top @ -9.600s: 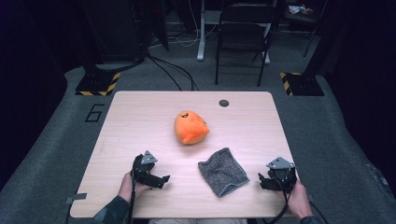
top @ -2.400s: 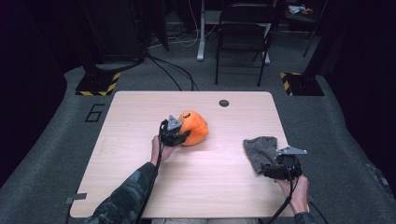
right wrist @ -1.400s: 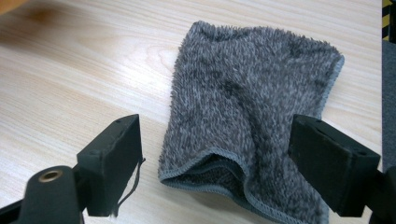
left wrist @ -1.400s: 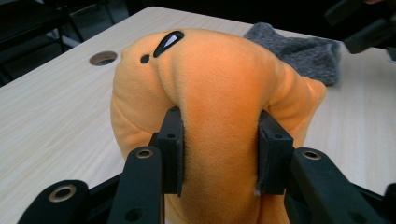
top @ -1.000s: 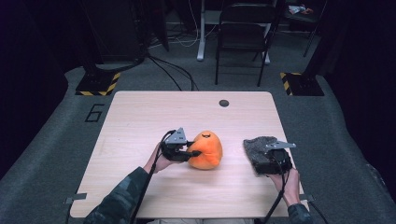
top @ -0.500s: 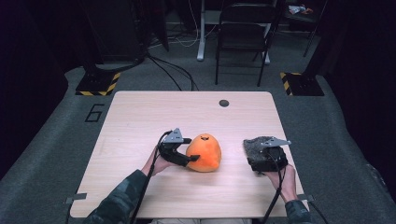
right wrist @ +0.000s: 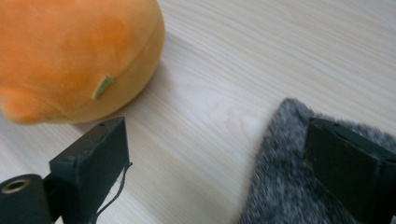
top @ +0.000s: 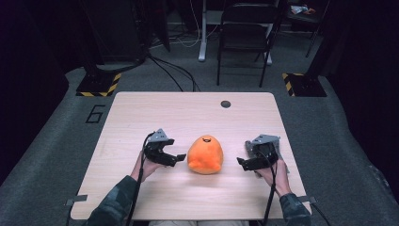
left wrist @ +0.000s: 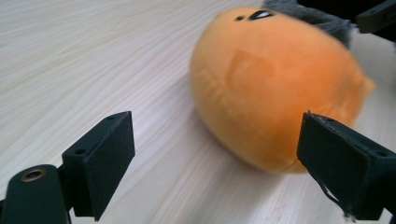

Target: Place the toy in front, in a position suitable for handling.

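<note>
An orange plush toy [top: 205,154] with a small face lies at the middle of the table's near half. My left gripper [top: 178,159] stands just left of it. Its jaws have just been opening and stand wide apart in the left gripper view, where the plush toy [left wrist: 271,88] lies ahead between them, untouched. My right gripper [top: 242,164] is right of the toy. Its jaws too have just been opening, and nothing is pinched between them. In the right gripper view one jaw hovers over a grey furry cloth [right wrist: 289,186], with the plush toy [right wrist: 74,56] at upper left.
The light wooden table [top: 141,117] has a small dark round hole [top: 226,104] near its far edge. A black chair [top: 244,28], stands and cables are on the grey floor beyond. The grey cloth [left wrist: 303,11] edges in behind the toy.
The left gripper has let go of the plush toy and drawn back to the left, jaws wider. The right gripper has opened off the grey cloth and shifted slightly toward the toy.
</note>
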Motion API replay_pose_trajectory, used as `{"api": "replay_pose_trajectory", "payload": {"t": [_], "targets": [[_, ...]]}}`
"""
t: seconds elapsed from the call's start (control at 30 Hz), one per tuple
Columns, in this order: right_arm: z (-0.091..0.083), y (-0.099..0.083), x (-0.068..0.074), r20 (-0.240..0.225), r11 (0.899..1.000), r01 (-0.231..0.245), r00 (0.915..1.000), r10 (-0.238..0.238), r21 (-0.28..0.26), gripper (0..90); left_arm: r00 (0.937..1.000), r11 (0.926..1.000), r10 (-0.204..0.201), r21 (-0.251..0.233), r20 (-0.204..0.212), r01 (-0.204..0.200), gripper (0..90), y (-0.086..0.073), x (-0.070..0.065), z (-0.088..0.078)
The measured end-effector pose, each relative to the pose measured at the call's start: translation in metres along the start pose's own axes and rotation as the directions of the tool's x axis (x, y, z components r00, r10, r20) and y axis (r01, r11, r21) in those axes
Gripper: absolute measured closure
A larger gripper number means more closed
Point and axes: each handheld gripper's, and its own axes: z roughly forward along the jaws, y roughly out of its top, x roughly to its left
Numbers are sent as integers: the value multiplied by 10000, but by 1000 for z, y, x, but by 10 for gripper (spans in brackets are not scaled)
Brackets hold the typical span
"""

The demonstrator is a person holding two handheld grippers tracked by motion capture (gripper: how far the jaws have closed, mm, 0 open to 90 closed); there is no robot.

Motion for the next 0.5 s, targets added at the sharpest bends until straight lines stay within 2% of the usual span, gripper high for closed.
{"api": "replay_pose_trajectory", "payload": {"t": [0.03,0.07,0.1,0.17,0.37,0.47,0.5], "targets": [[2,3,1,-149,9997,223,9996,-225,-126,54,9998,9999,-130,40,-124,130,102,-2,1,-3],[2,5,3,-211,9996,195,9996,-199,-181,53,9991,9997,-258,40,-350,260,84,-5,2,-6],[4,9,4,-322,9991,374,9988,-381,-224,52,9983,9992,-389,93,-423,393,65,-7,3,-9],[6,15,6,-647,9978,535,9963,-559,-393,52,9966,9986,-479,205,-668,493,64,-13,5,-16],[18,34,19,-1437,9921,1042,9831,-1134,-698,52,9904,9957,-280,835,-1357,396,61,-30,10,-27],[22,42,27,-1712,9878,1313,9746,-1440,-836,52,9873,9948,-284,924,-1564,432,62,-35,12,-33],[24,44,30,-1778,9863,1400,9720,-1536,-868,51,9856,9954,-373,811,-1648,512,63,-37,13,-34]]}}
